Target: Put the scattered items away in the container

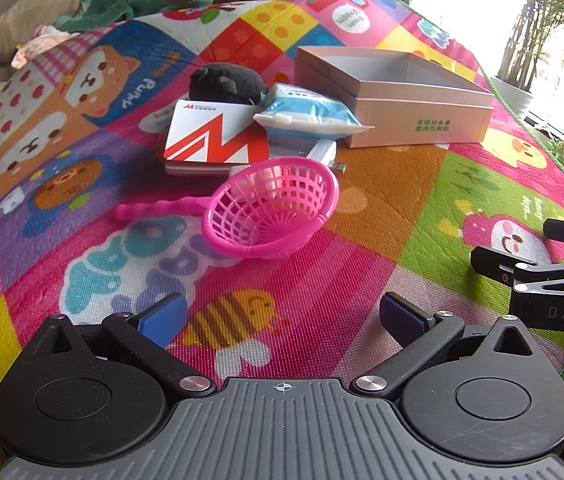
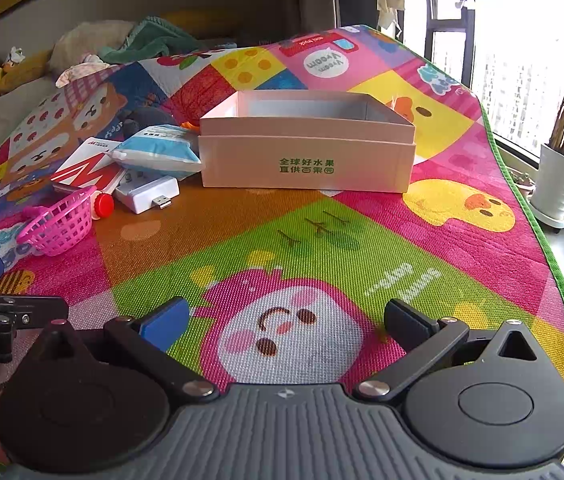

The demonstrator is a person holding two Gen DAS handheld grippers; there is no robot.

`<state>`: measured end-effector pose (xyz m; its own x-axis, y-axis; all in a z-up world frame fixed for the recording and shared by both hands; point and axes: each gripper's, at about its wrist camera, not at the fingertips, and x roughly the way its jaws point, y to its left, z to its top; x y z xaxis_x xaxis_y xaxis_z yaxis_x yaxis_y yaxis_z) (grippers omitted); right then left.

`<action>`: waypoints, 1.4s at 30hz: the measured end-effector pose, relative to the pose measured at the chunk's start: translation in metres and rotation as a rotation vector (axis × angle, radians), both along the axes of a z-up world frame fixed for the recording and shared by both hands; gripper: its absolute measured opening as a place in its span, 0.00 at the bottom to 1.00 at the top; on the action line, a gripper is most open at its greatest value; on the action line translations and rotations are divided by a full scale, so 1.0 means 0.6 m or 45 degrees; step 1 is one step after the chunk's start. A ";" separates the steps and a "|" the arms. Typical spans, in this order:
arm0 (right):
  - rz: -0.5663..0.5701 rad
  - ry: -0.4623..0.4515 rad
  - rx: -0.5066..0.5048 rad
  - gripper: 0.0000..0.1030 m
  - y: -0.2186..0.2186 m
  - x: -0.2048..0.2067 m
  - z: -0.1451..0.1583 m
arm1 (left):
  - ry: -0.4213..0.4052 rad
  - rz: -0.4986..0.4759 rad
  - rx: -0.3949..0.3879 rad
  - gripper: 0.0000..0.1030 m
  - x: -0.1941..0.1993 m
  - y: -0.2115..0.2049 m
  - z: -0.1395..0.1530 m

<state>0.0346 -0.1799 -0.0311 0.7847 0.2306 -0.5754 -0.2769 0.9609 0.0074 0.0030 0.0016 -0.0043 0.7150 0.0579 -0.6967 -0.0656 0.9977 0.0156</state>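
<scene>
Starting with the left wrist view, nothing is being shown as tidied yet: the pink cardboard box (image 1: 394, 96) is standing open and apparently empty on the play mat (image 1: 362, 208), and every item is still lying outside it. Nearest is the pink toy strainer (image 1: 273, 212), on its side; behind it the red-and-white card (image 1: 213, 136), the blue-and-white wipes pack (image 1: 310, 114), the dark plush toy (image 1: 225, 82) and a white USB charger (image 1: 324, 154) are being seen bunched just beside the box. The left gripper (image 1: 282, 316) is being held spread wide with nothing between its pads, short of the strainer. The right gripper (image 1: 538, 268) is being glimpsed at the right edge.

In the right wrist view, the right gripper (image 2: 288, 320) is likewise being held fully spread and empty, aimed at bare mat before the box (image 2: 306, 160). Here a red cap (image 2: 103, 205) is being revealed behind the strainer (image 2: 59, 222), hidden in the other view, while the plush is mostly being concealed. The whole task is judged as remaining.
</scene>
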 end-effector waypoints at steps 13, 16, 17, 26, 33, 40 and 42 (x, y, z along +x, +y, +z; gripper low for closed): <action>0.005 0.000 -0.011 1.00 0.002 -0.001 0.000 | 0.001 -0.001 0.000 1.00 0.000 0.000 0.001; 0.010 0.034 -0.025 1.00 0.004 0.005 0.008 | 0.000 -0.003 0.001 1.00 0.000 0.005 0.000; 0.011 0.054 -0.028 1.00 0.004 0.007 0.010 | 0.000 -0.005 0.001 1.00 0.000 0.007 -0.001; 0.017 0.075 -0.017 1.00 0.000 0.005 0.010 | -0.007 -0.010 -0.004 1.00 0.001 0.009 -0.002; 0.008 0.058 -0.012 1.00 0.001 0.001 0.008 | -0.008 -0.011 -0.005 1.00 0.001 0.009 -0.001; 0.011 0.039 0.003 1.00 -0.002 -0.004 0.005 | -0.021 -0.016 -0.013 1.00 0.000 0.012 0.000; 0.014 0.038 0.003 1.00 -0.001 -0.004 0.005 | -0.019 -0.026 -0.013 1.00 0.001 0.013 0.001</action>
